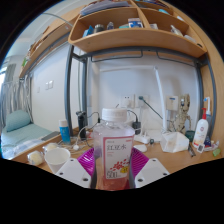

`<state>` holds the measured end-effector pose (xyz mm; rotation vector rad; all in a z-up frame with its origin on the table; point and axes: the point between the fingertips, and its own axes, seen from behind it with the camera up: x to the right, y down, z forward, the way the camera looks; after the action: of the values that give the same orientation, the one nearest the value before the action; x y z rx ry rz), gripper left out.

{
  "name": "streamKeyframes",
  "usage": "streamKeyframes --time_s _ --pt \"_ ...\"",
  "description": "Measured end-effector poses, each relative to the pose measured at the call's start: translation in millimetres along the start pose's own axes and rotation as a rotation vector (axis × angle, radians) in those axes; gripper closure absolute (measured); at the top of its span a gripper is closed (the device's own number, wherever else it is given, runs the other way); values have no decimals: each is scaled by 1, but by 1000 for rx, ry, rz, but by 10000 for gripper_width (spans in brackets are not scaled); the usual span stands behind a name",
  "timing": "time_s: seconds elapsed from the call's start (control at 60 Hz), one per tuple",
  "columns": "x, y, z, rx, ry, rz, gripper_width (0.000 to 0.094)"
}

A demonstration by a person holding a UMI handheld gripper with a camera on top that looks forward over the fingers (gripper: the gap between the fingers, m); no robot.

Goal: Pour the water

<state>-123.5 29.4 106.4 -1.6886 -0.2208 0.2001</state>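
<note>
My gripper (pixel 113 170) is shut on a clear plastic bottle (pixel 113 150) with a white cap and a pink label. The bottle stands upright between the two magenta pads (pixel 87 166) and is held above the wooden desk (pixel 165 160). A white cup (pixel 57 156) sits on the desk to the left of the fingers, with a smaller white cup (pixel 36 157) beside it.
A loft bed frame (pixel 135 40) with shelves runs overhead. A blue-capped bottle (pixel 65 131) stands at the back left. A white crumpled bag (pixel 174 142), a white bottle (pixel 201 131) and small clutter lie to the right. A bed (pixel 22 133) is at the far left.
</note>
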Motion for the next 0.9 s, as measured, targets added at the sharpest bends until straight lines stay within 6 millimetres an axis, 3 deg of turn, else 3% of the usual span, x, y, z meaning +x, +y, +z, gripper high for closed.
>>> streamKeyframes --time_s 0.05,0.283,0.433,0.5,0.55,0.667,0.9 --pt "4 9 3 -12 14 -4 483" --pt "2 6 -1 42 37 -65 442" --pt "3 7 -2 38 33 -68 314" --pt "1 5 -9 33 28 -82 145" --pt "2 0 -17 48 33 -96 57" --pt "12 2 -47 40 89 -104 75" --pt "4 22 -133 8 123 -86 75"
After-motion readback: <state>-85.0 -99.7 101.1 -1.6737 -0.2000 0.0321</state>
